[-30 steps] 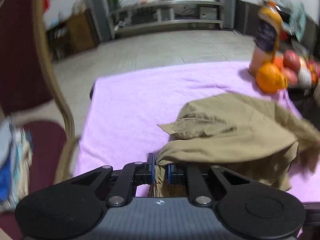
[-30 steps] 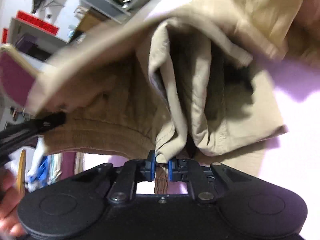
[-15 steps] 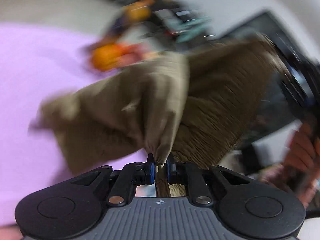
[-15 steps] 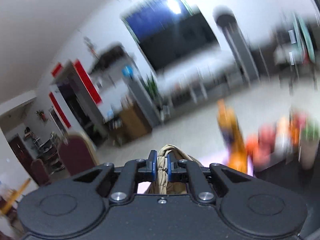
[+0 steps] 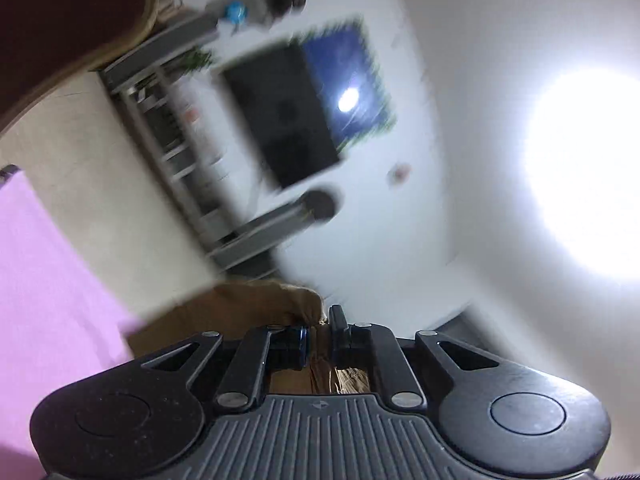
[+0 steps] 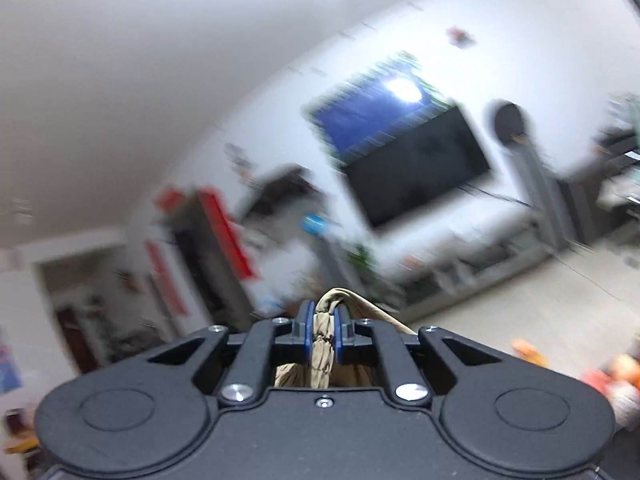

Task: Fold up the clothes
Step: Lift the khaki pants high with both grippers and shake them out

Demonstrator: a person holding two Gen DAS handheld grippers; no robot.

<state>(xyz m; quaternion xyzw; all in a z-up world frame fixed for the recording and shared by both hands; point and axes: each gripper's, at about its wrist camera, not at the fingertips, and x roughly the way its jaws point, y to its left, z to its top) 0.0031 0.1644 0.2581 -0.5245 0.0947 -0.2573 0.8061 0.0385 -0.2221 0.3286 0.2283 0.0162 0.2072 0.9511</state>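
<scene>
Pink cloth filled the left edge of the left wrist view, with a dark red chair back above it in the corner. Further right ran pale floor, a grey shelf unit and a dark wall screen, all tilted hard over and blurred; a bright ceiling light washed out the right side. Low in the middle, the left gripper was pinched nearly closed on a bunched fold of the tan garment, which spilled leftward over the pink cloth's edge and hid the floor behind it.

The right wrist view showed a doorway with red banners on the left, then a small green plant — then the same wall screen, smeared by motion. At centre bottom, the right gripper was clamped almost shut on a twisted rope of the tan garment, whose cloth rose just above the blue pads. Orange and red fruit, too blurred to name, sat at the far right edge.
</scene>
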